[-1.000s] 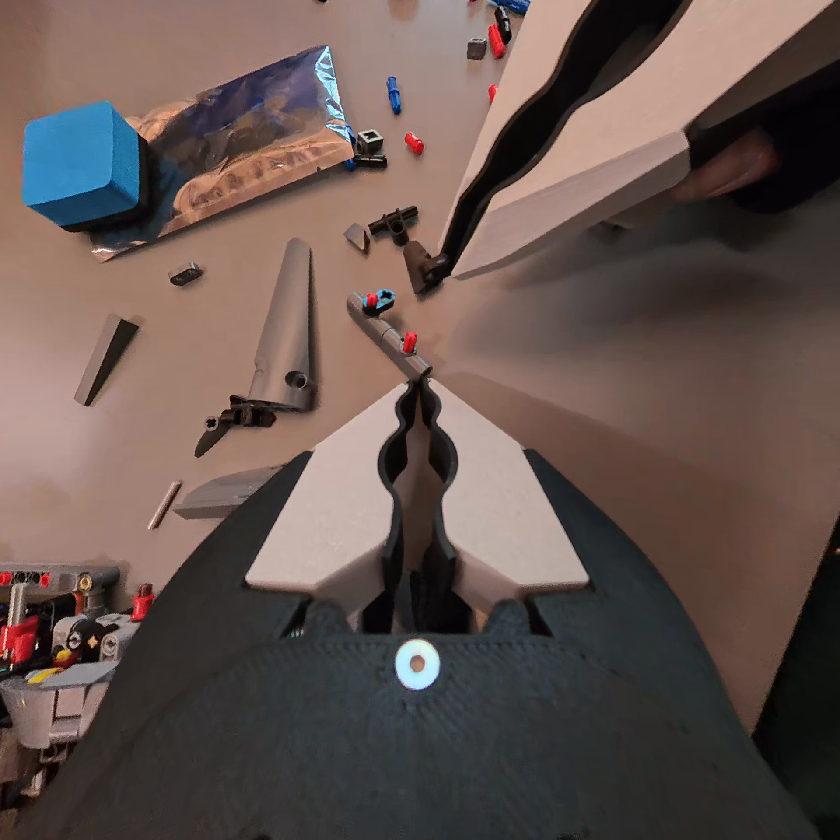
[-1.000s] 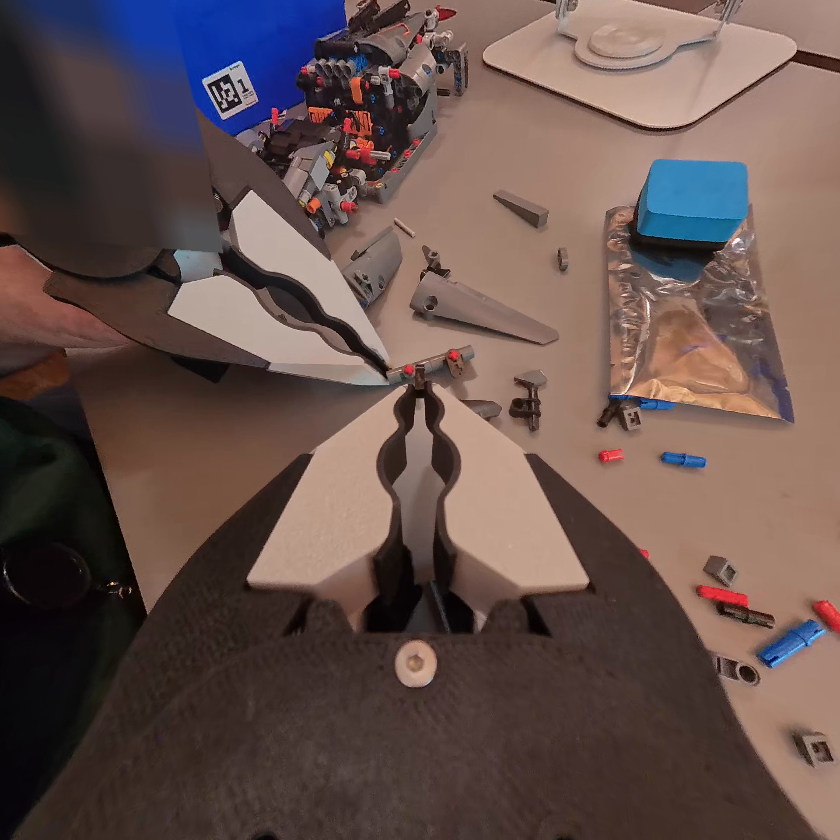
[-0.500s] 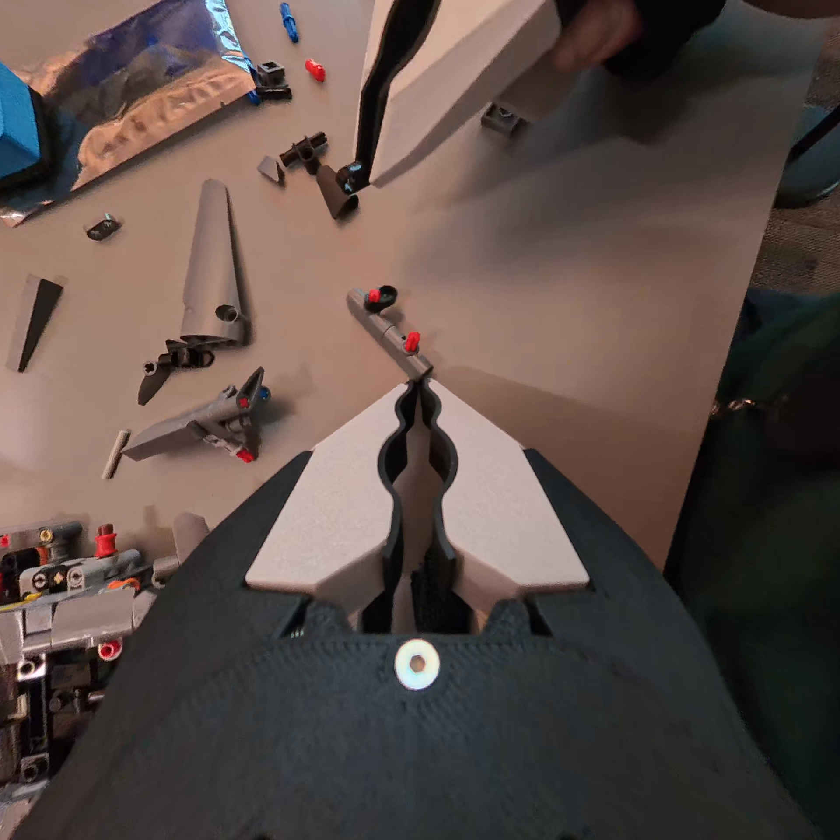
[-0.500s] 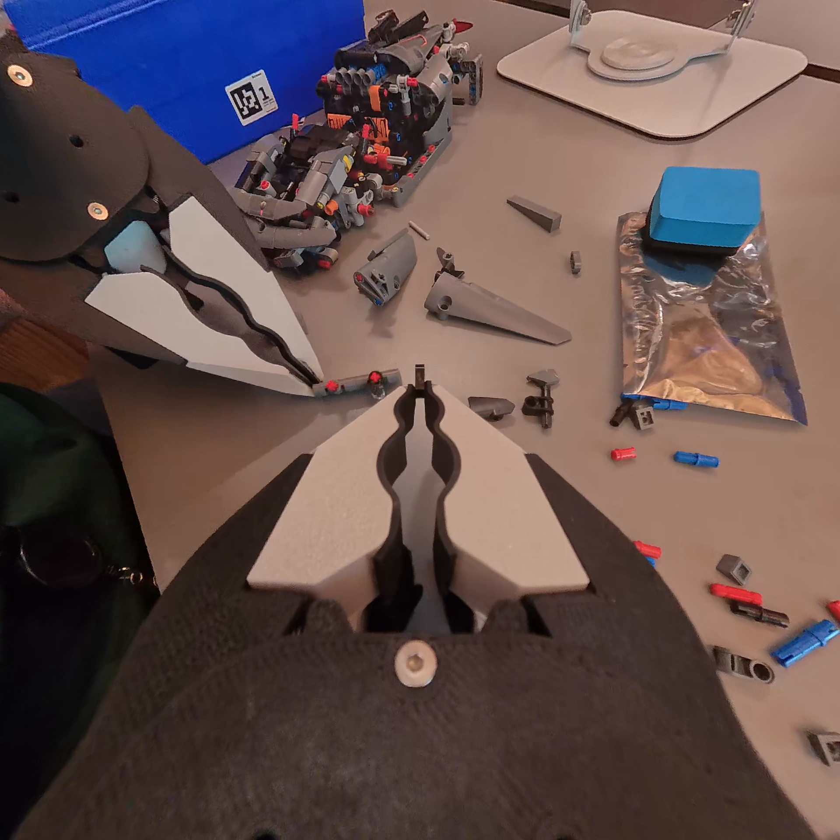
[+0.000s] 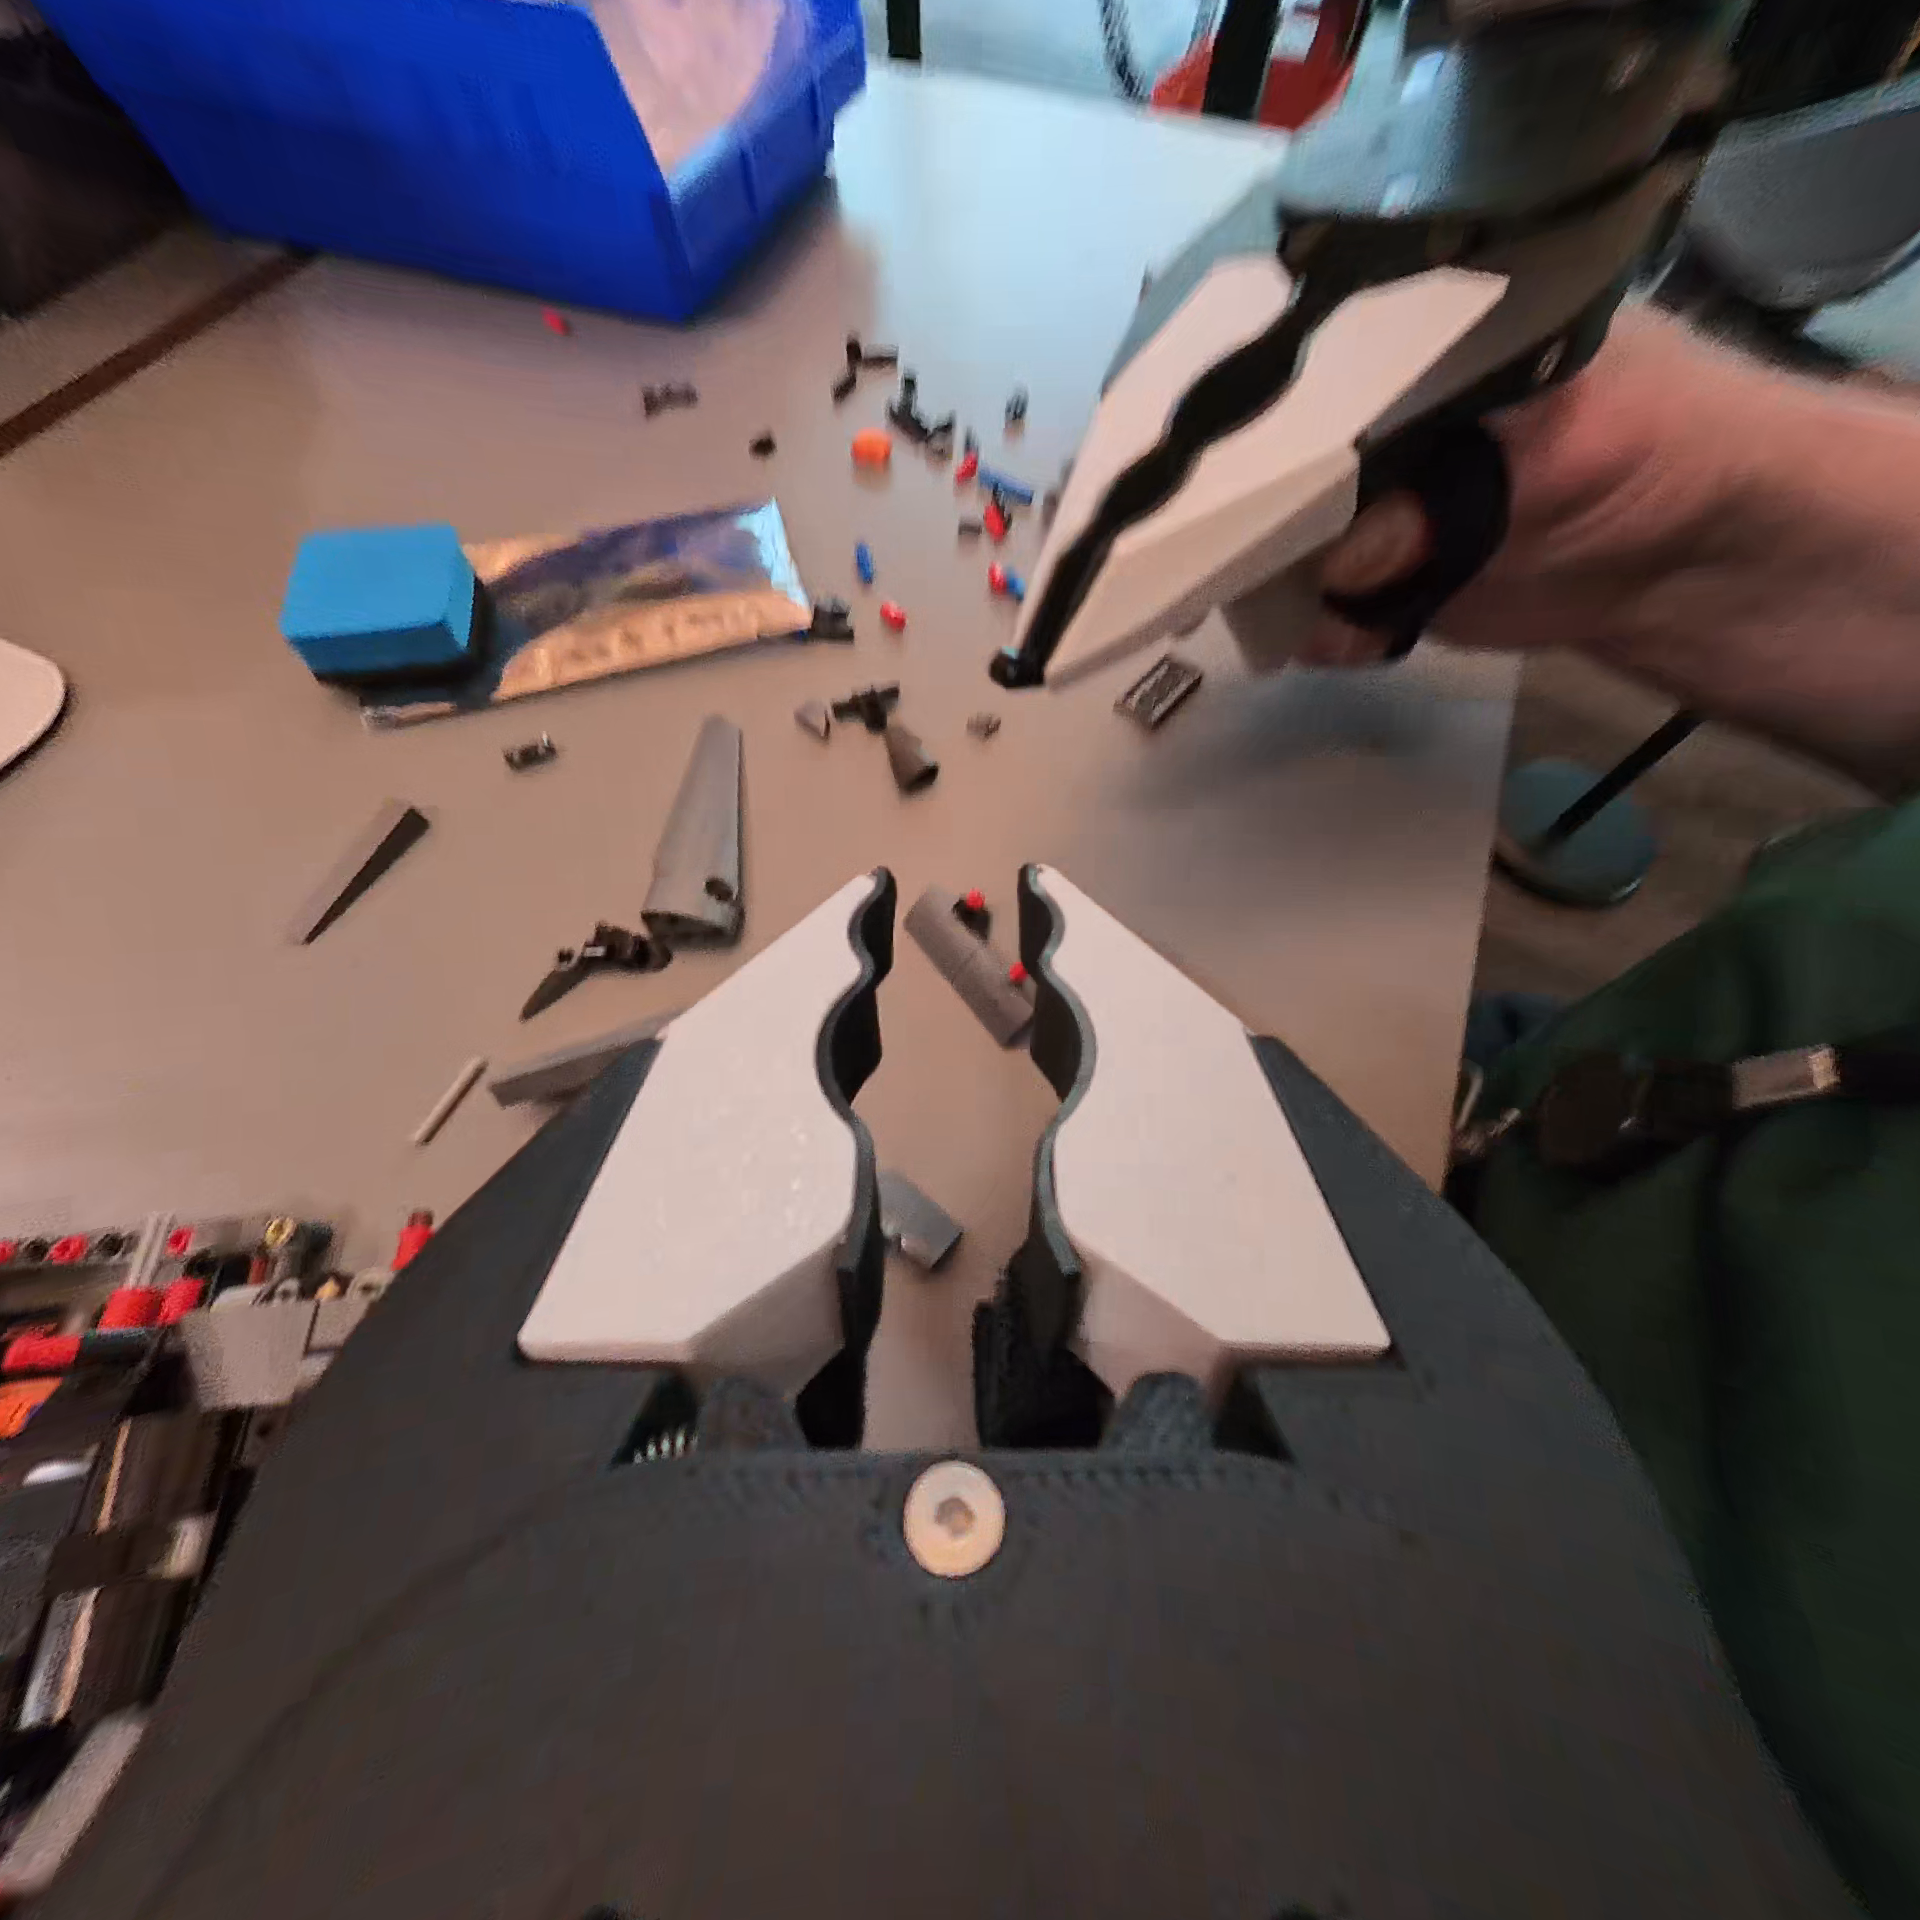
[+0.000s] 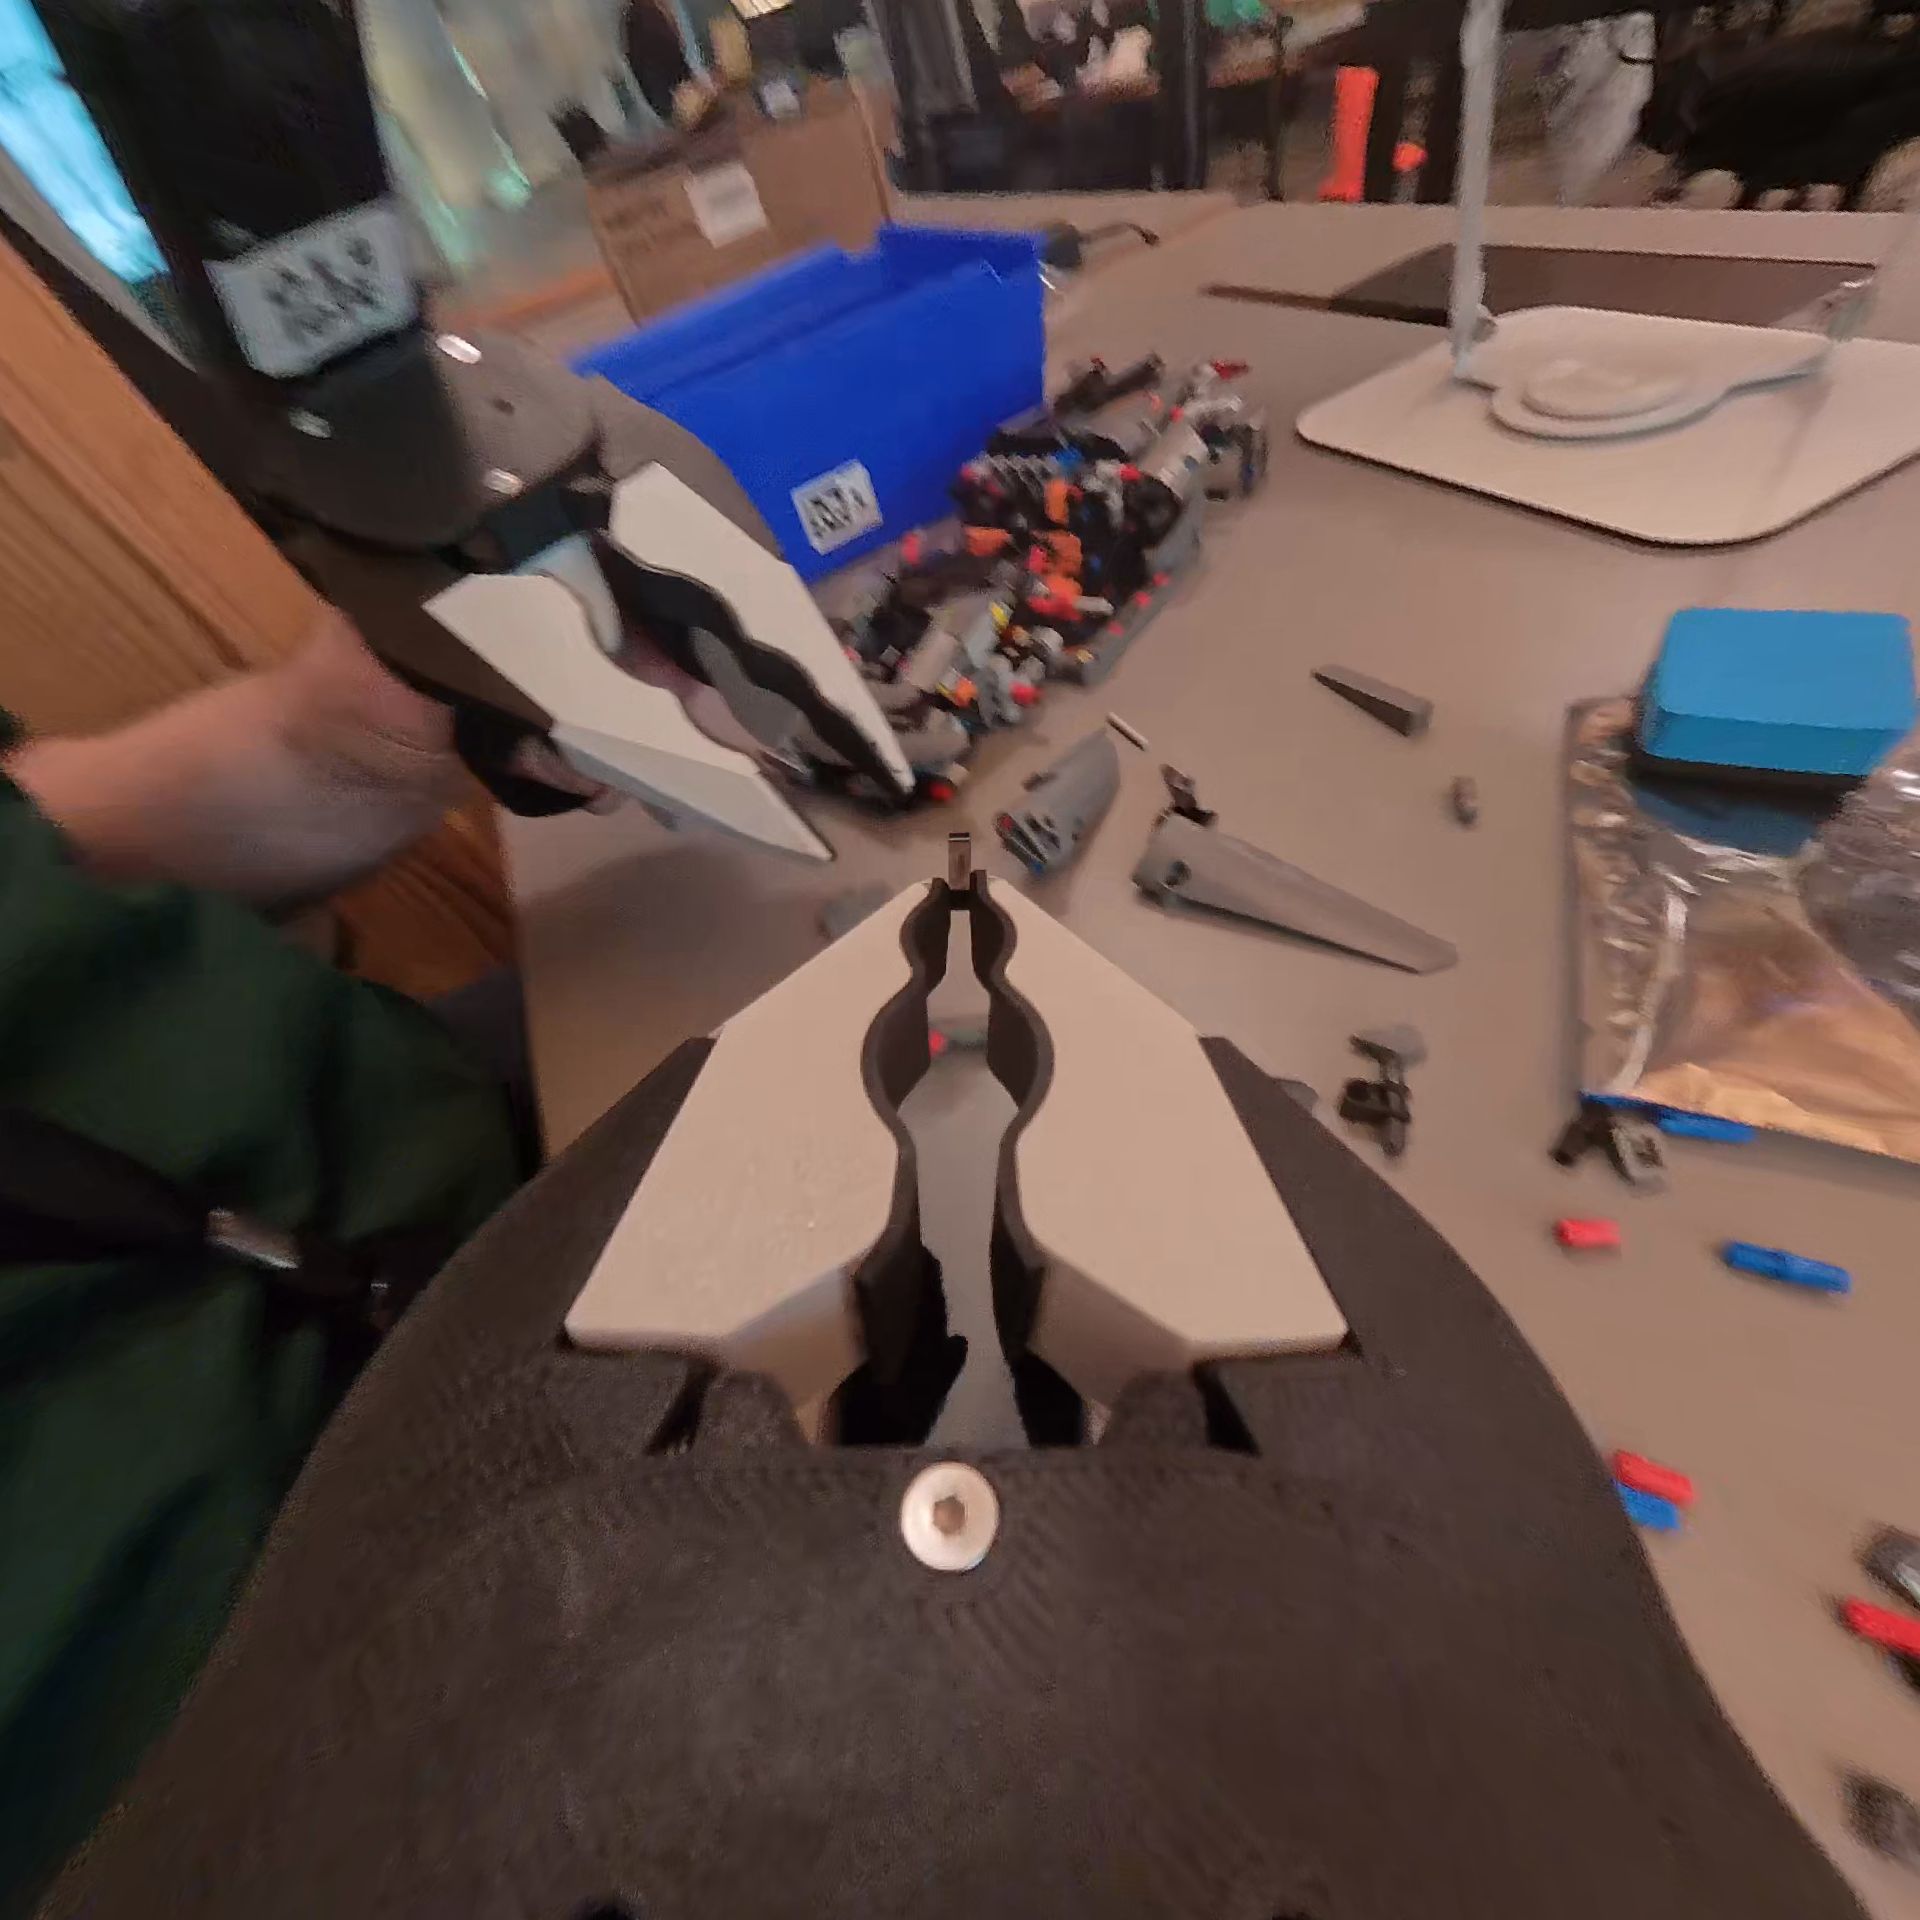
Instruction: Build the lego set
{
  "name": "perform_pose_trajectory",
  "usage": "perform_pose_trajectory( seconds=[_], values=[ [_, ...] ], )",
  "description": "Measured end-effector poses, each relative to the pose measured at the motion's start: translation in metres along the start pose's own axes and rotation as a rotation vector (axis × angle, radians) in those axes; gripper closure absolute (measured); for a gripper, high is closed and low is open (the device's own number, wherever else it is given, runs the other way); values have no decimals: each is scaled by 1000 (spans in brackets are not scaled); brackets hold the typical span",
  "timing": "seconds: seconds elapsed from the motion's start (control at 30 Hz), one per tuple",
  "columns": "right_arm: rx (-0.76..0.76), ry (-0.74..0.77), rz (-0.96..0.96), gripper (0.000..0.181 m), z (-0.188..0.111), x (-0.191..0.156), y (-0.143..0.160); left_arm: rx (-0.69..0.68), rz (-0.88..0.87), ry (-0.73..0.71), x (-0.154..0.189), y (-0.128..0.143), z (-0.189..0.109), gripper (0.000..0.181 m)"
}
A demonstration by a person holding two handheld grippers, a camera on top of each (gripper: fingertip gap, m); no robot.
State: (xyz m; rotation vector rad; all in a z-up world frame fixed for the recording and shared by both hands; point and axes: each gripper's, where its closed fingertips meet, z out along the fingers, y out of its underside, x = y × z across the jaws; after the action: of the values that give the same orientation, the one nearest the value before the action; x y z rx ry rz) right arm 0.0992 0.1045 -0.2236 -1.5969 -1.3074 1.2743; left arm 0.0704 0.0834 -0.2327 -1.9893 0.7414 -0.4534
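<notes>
My left gripper [image 5: 956,894] is open and empty. A grey beam with red pins [image 5: 968,968] lies on the table between its fingers, touching neither as far as I can tell. My right gripper [image 6: 958,891] is shut on a small black piece [image 6: 958,860] that sticks out past its tips. In the left wrist view the right gripper [image 5: 1023,665] hangs above the table at upper right. In the right wrist view the left gripper [image 6: 862,816] is open at the left, in front of the partly built model [image 6: 1070,561]. Both views are blurred.
A blue bin [image 6: 852,384] stands behind the model. A grey wing panel [image 5: 701,831], a blue foam block [image 5: 379,603] on a foil bag [image 5: 644,603], and scattered small pins [image 6: 1787,1268] lie on the table. A white stand base [image 6: 1621,436] sits far right. The table edge is near my right.
My left gripper has opened and let go of the grey beam, which now lies on the table. Both grippers have risen and tilted up. The right gripper keeps the black piece.
</notes>
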Motion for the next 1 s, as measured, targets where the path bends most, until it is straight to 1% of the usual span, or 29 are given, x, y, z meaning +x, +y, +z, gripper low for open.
perform_pose_trajectory(
  seconds=[0.03,0.1,0.17,0.33,0.4,0.47,0.57,0.63,0.67,0.7,0.73,0.8,0.87,0.9,1.0],
  values=[
    [26,-52,32,179,-1,-5,-5,42,-35,40,1,-9,-2,160],
    [52,-108,68,179,-2,-9,-11,112,-110,111,2,-23,-3,160],
    [41,-139,44,179,-2,-14,-13,132,-134,156,2,-28,-1,161],
    [-10,-142,-14,179,2,-17,-9,129,-160,267,16,-30,8,161],
    [-42,-155,-45,179,4,-22,-5,105,-137,277,19,-25,11,169],
    [-47,-177,-18,179,5,-23,-3,126,-147,308,22,-27,11,177],
    [-29,-222,19,179,4,-25,-4,124,-175,338,24,-27,10,179],
    [-9,-179,11,178,4,-21,-5,113,-237,345,23,-25,11,180],
    [-8,-122,-18,171,3,-15,-5,112,-286,349,21,-23,12,180],
    [-19,-40,-87,165,1,-10,-4,112,-355,362,20,-22,13,180],
    [-42,42,-196,162,0,-7,-2,124,-425,376,20,-22,14,180],
    [-97,172,-434,163,-2,-10,0,137,-524,403,19,-21,17,180],
    [-178,244,-591,164,1,-13,7,120,-567,440,24,-18,21,180],
    [-208,275,-640,166,3,-11,10,114,-577,445,25,-17,22,180],
    [-252,294,-727,170,7,-11,16,71,-590,444,25,-13,26,180]
  ],
)
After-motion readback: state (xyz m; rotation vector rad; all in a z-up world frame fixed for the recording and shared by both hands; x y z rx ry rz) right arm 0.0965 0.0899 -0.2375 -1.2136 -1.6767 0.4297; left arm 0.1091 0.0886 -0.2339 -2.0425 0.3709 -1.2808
